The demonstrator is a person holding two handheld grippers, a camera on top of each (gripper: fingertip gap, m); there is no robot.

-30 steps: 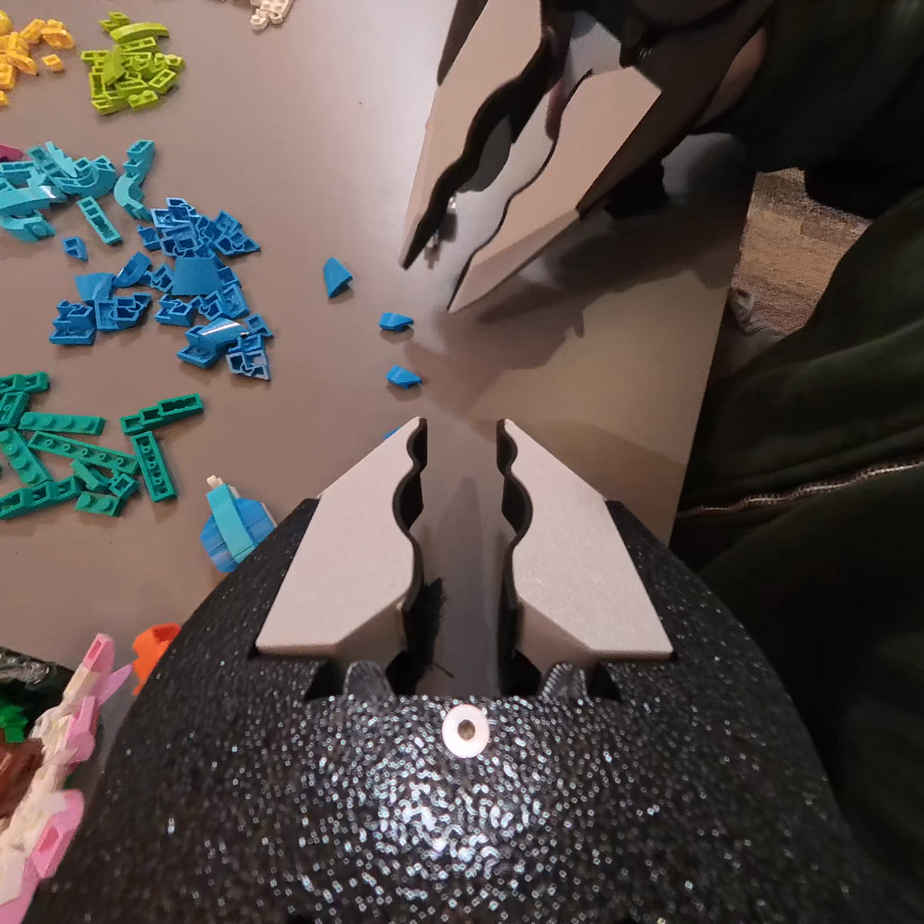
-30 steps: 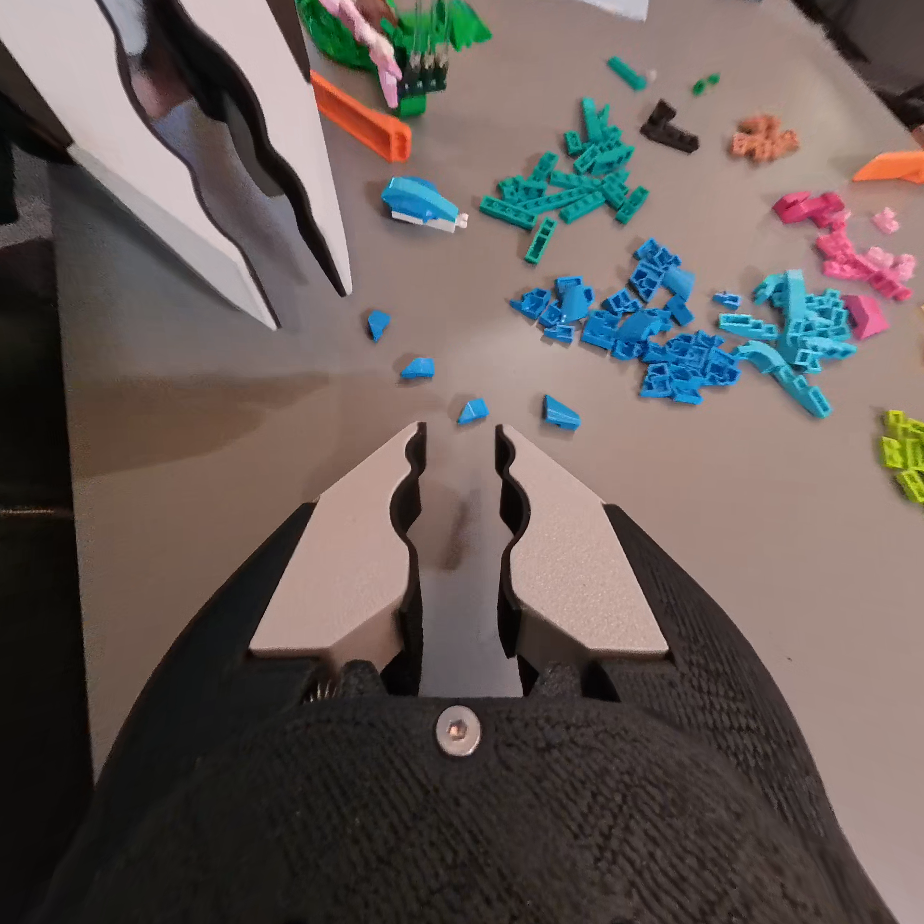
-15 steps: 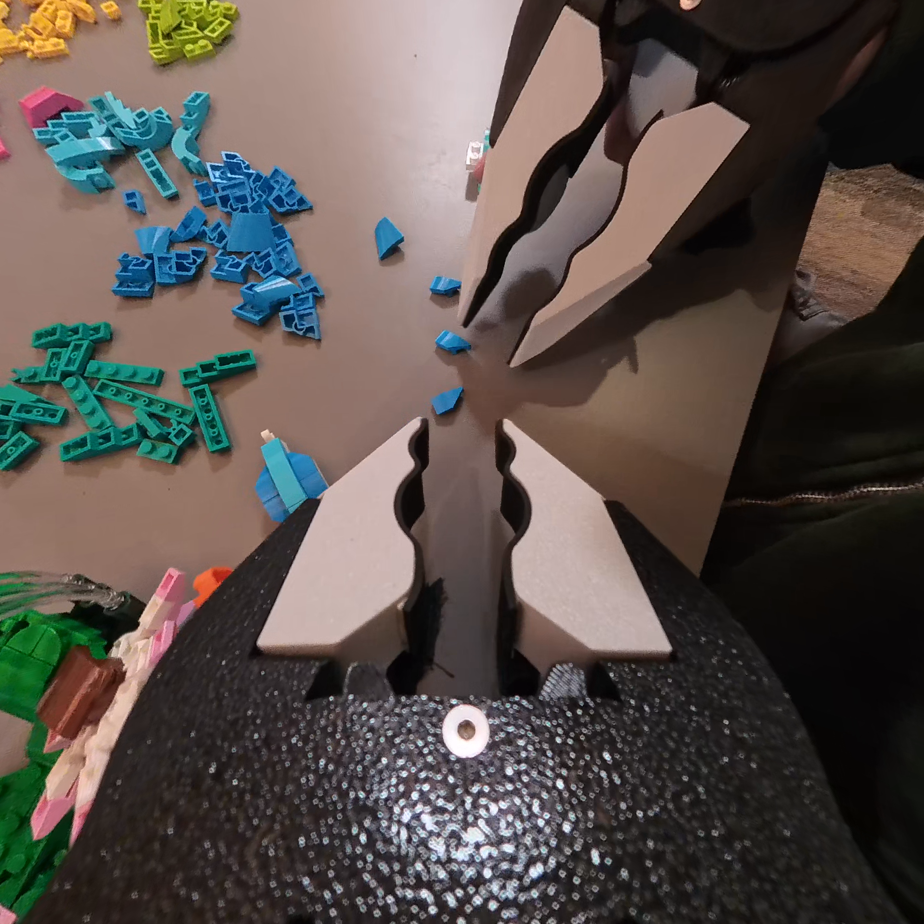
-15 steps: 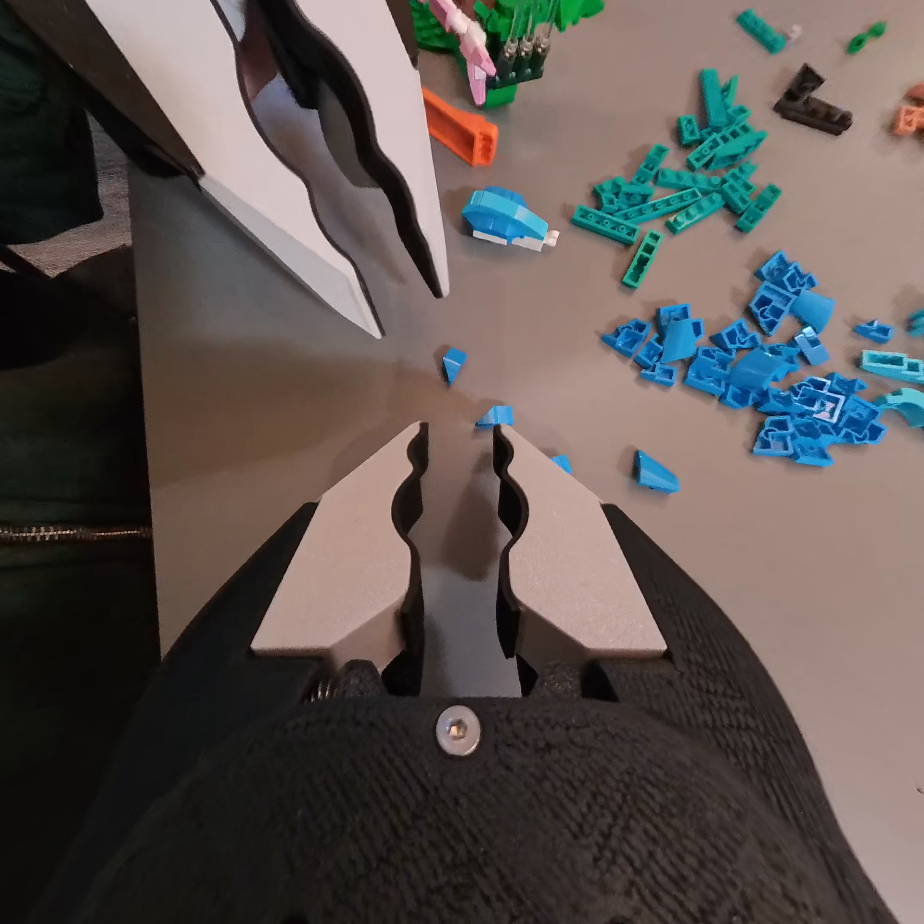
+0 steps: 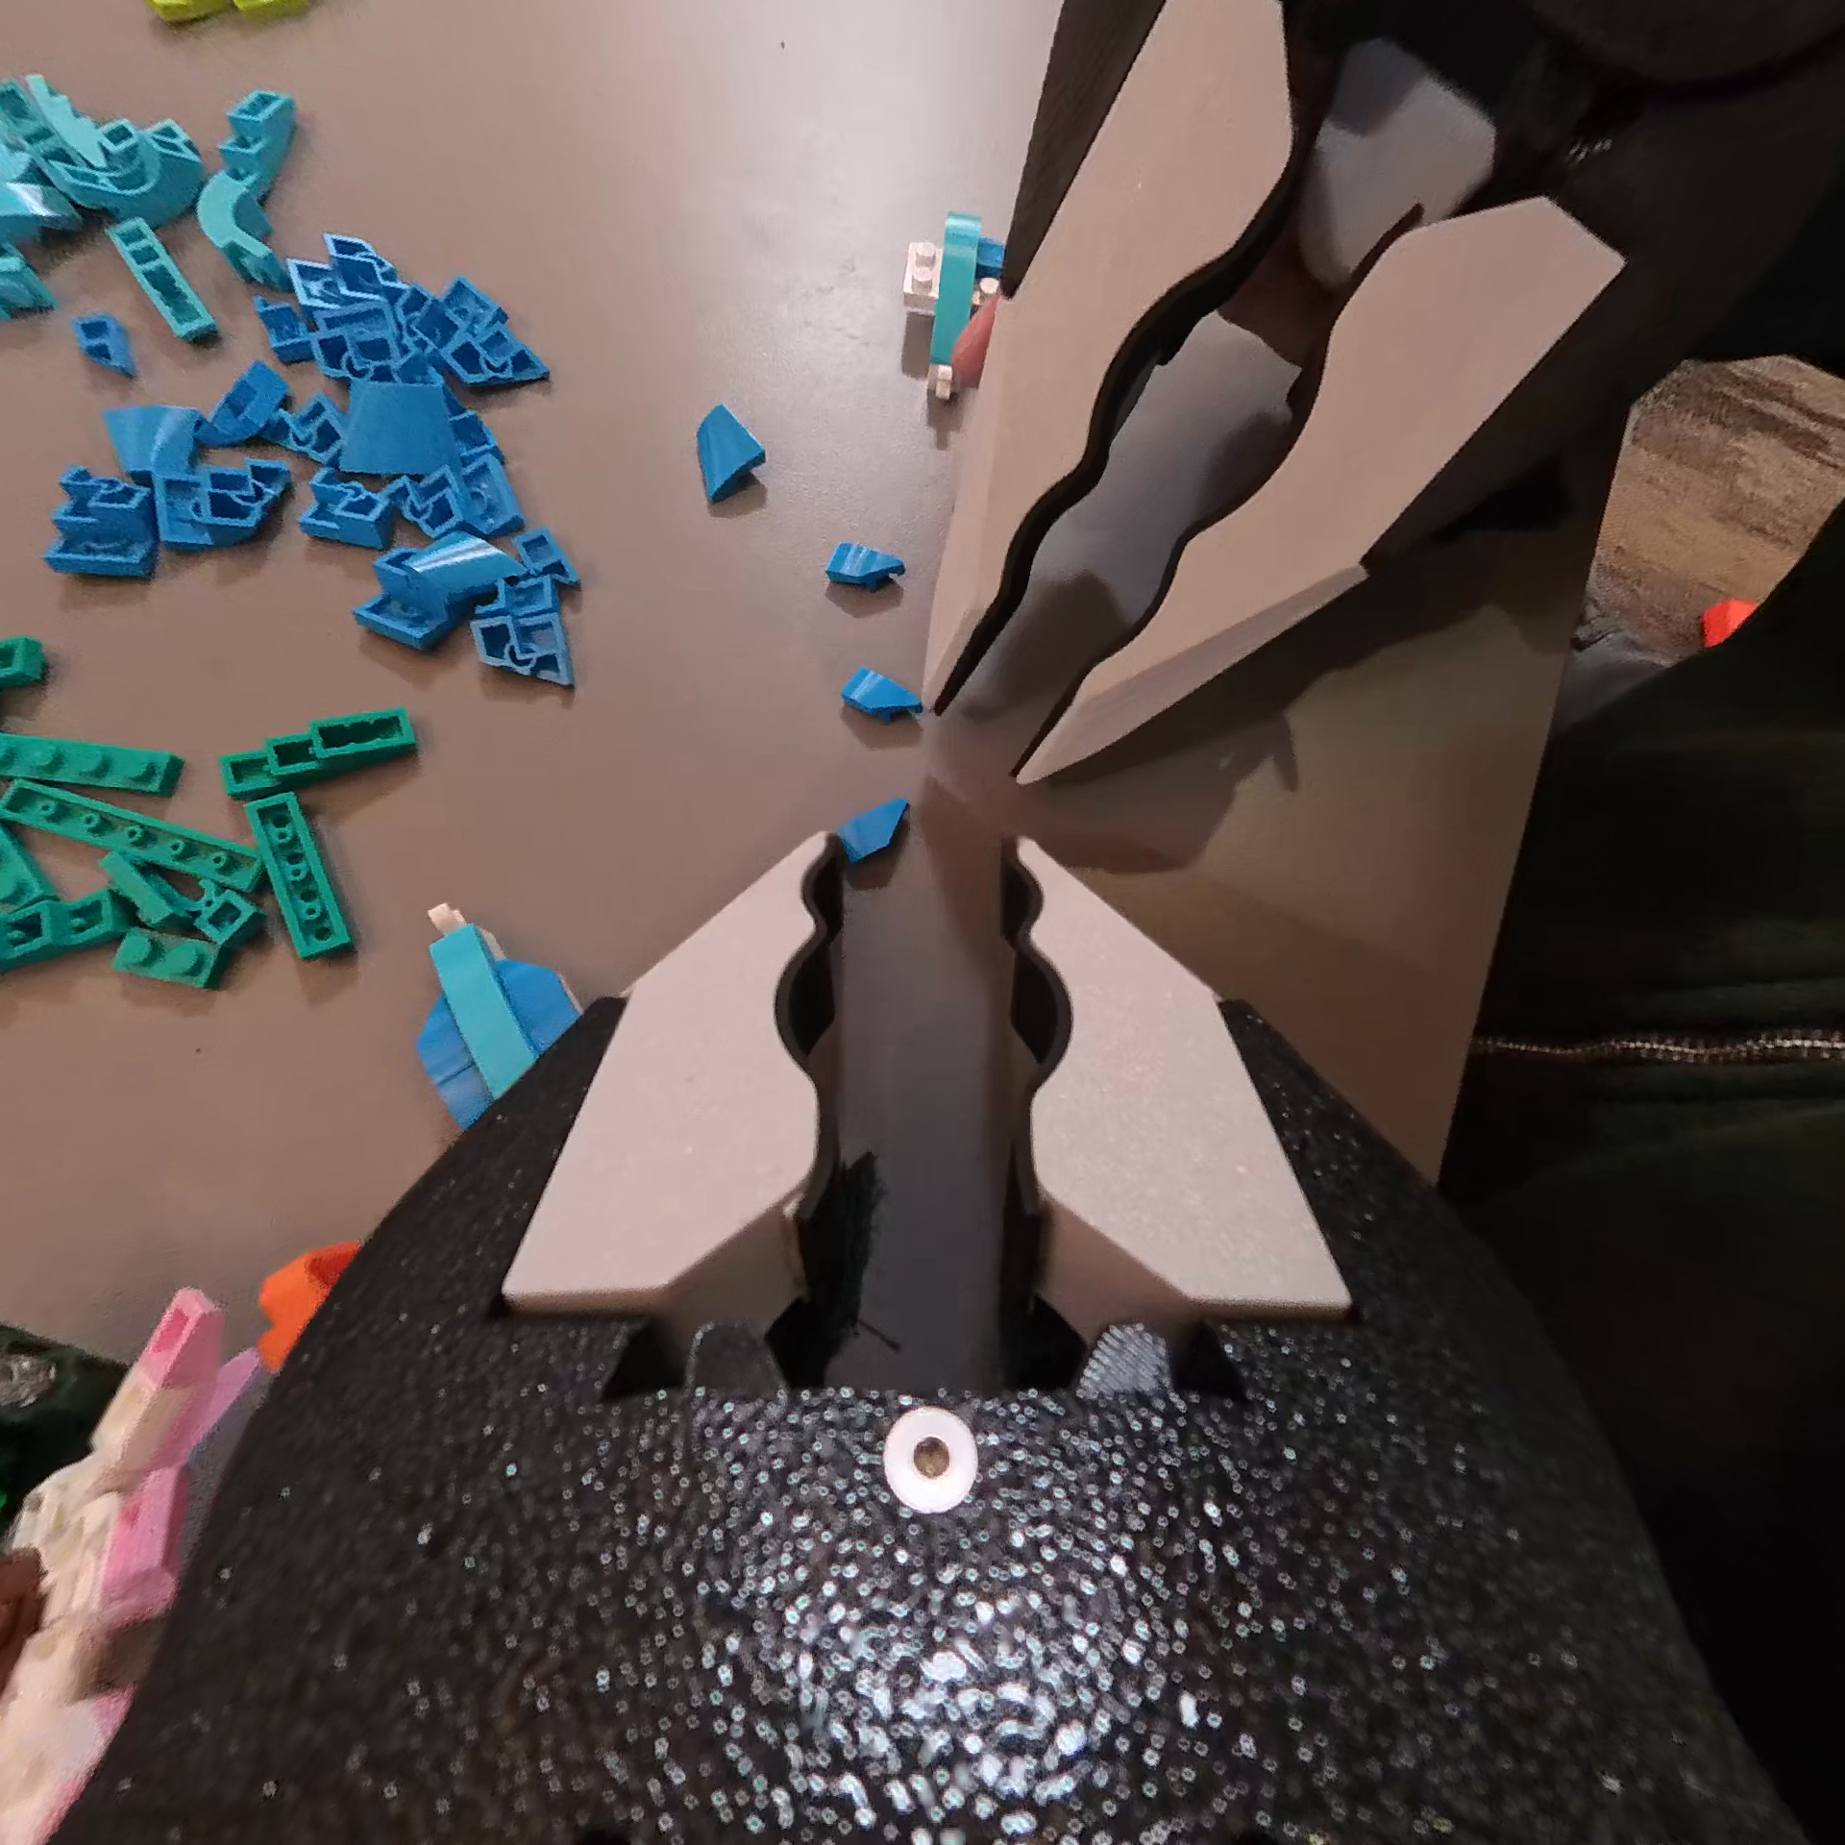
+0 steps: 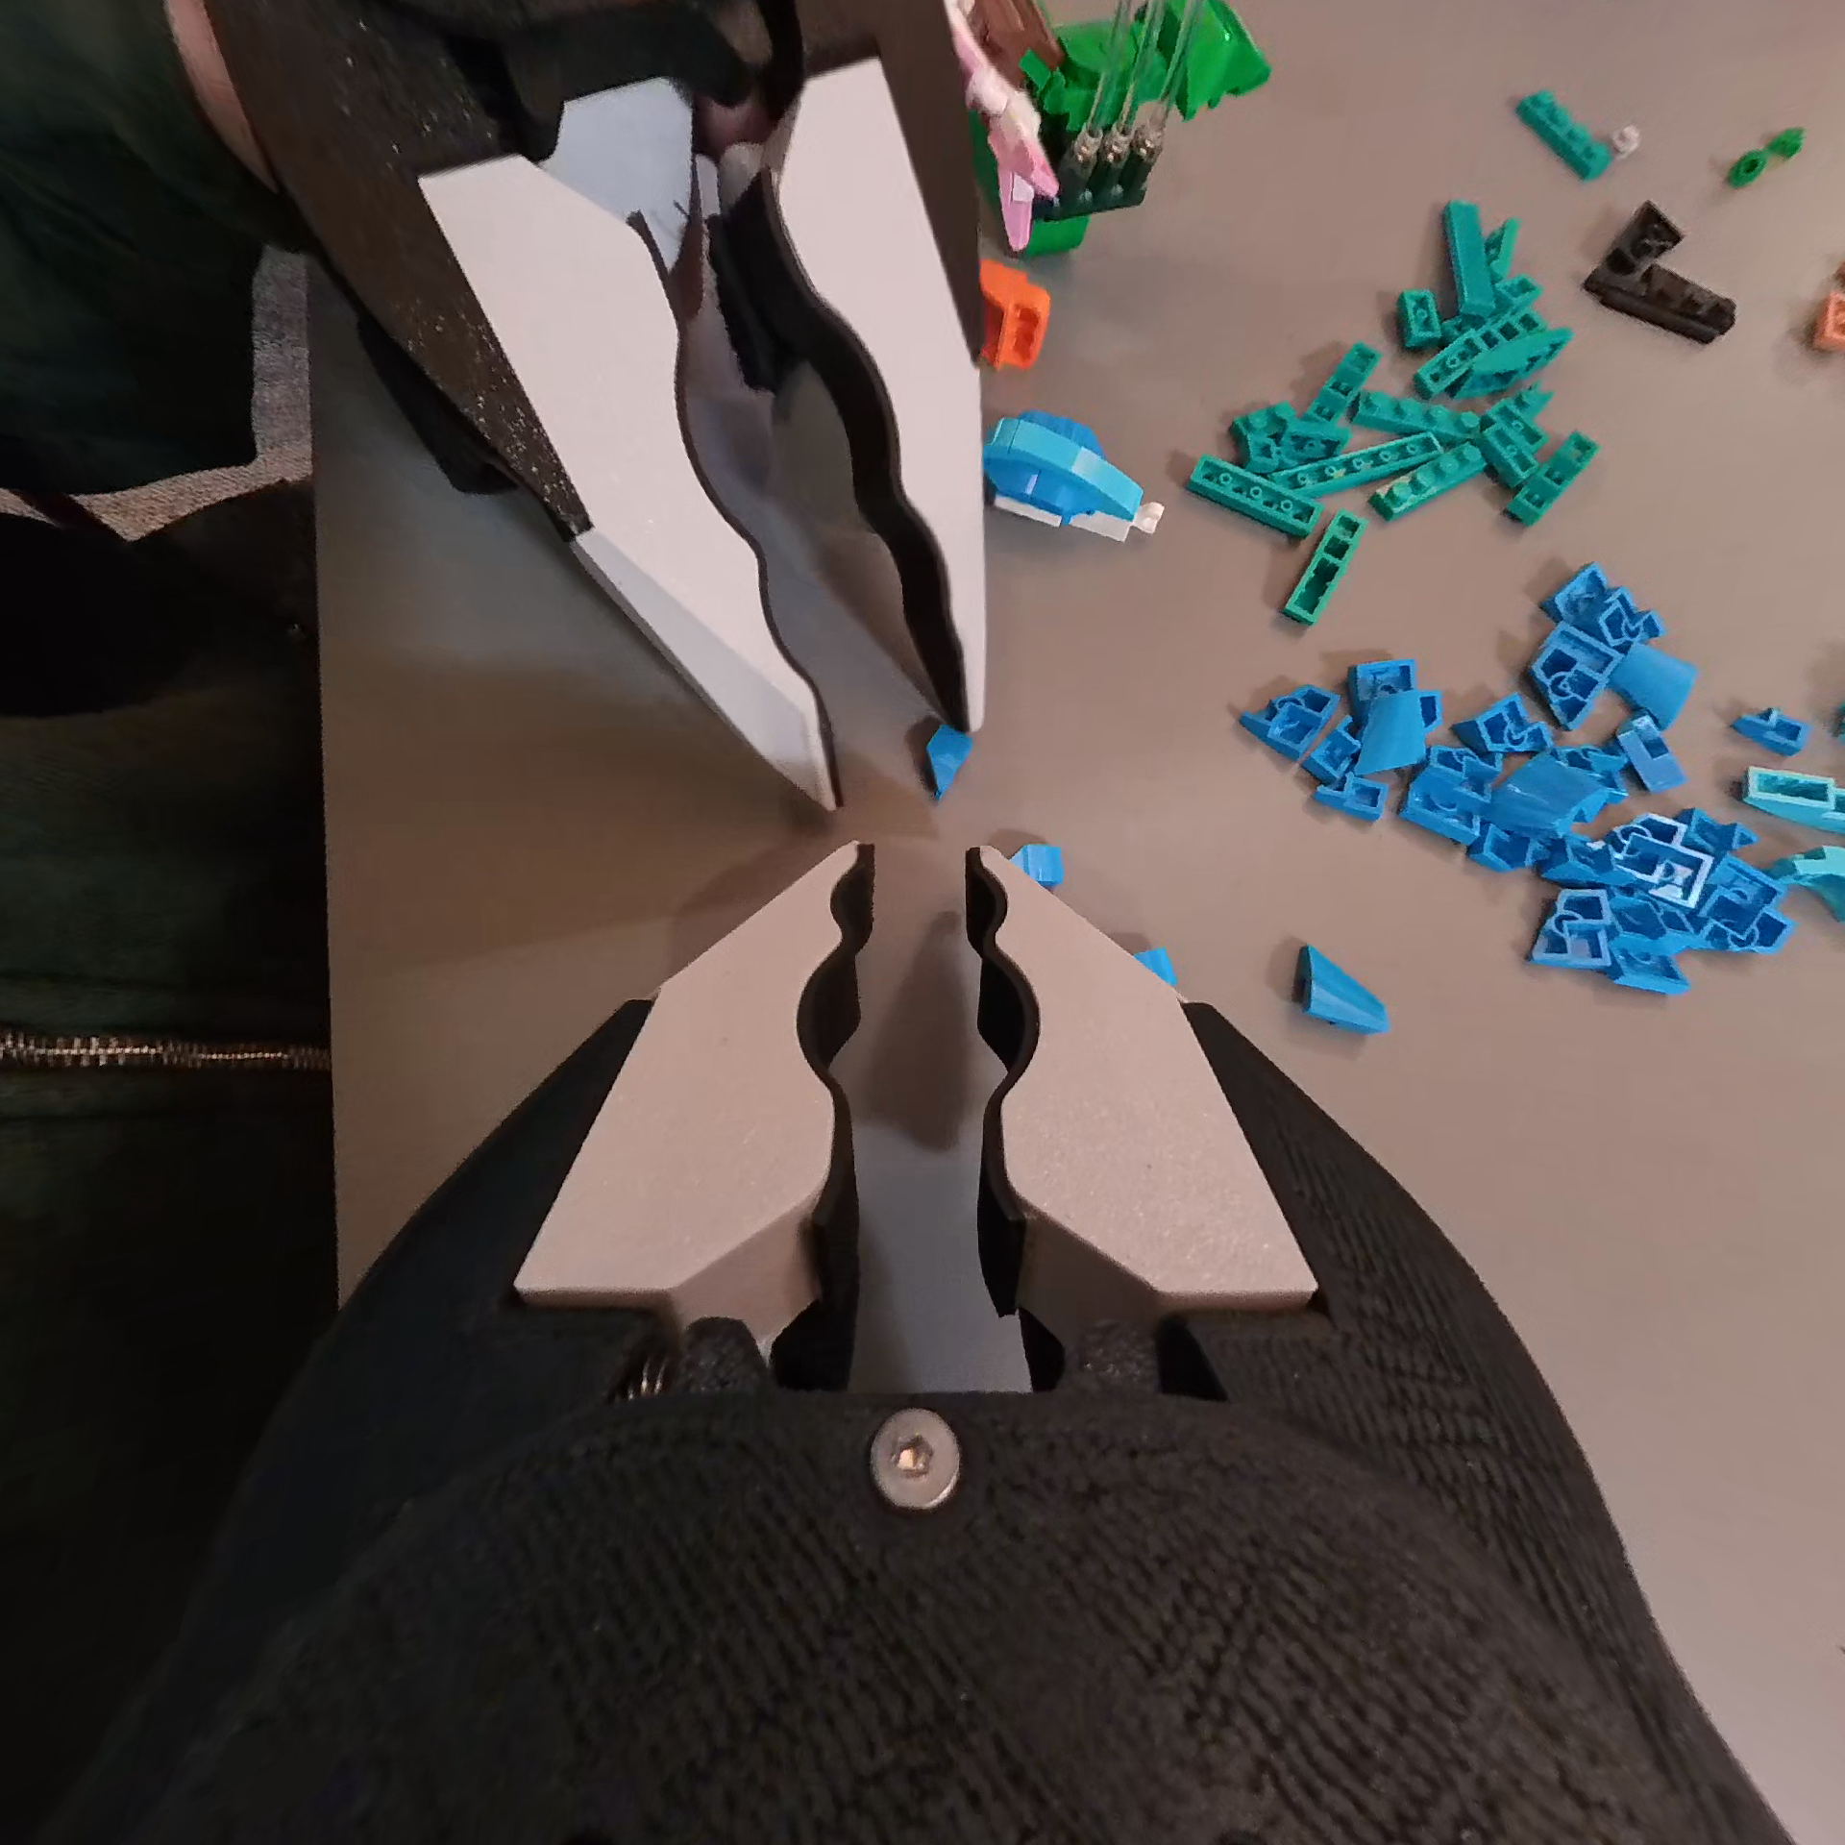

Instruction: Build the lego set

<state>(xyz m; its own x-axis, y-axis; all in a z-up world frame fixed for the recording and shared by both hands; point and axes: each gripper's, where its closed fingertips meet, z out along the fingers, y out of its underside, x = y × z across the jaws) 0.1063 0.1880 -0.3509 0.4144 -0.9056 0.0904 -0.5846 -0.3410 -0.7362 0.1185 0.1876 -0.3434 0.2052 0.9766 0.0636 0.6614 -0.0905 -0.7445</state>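
Both grippers point tip to tip over the brown table (image 5: 699, 150), near its edge. My left gripper (image 5: 919, 849) is open and empty; a small blue wedge (image 5: 874, 829) lies at its left fingertip. My right gripper (image 6: 919, 854) is open and empty; another blue wedge (image 6: 1038, 861) lies beside its right fingertip. The right gripper also shows in the left wrist view (image 5: 976, 737), the left gripper in the right wrist view (image 6: 894, 761), with a blue wedge (image 6: 946, 754) at its tip. More loose wedges (image 5: 864, 564) lie close by.
A blue brick pile (image 6: 1597, 799), green plates (image 6: 1418, 439) and a small blue fish-like build (image 6: 1058, 469) lie beyond. An orange piece (image 6: 1013, 319) and a green plant model (image 6: 1128, 90) stand farther back. The table edge (image 6: 324, 899) is at my left; a person's dark sleeve is beside it. Less than 4 cm separates the two grippers' tips.
Both grippers have closed in on each other until their tips nearly meet by the loose blue wedges. Both stay open and empty.
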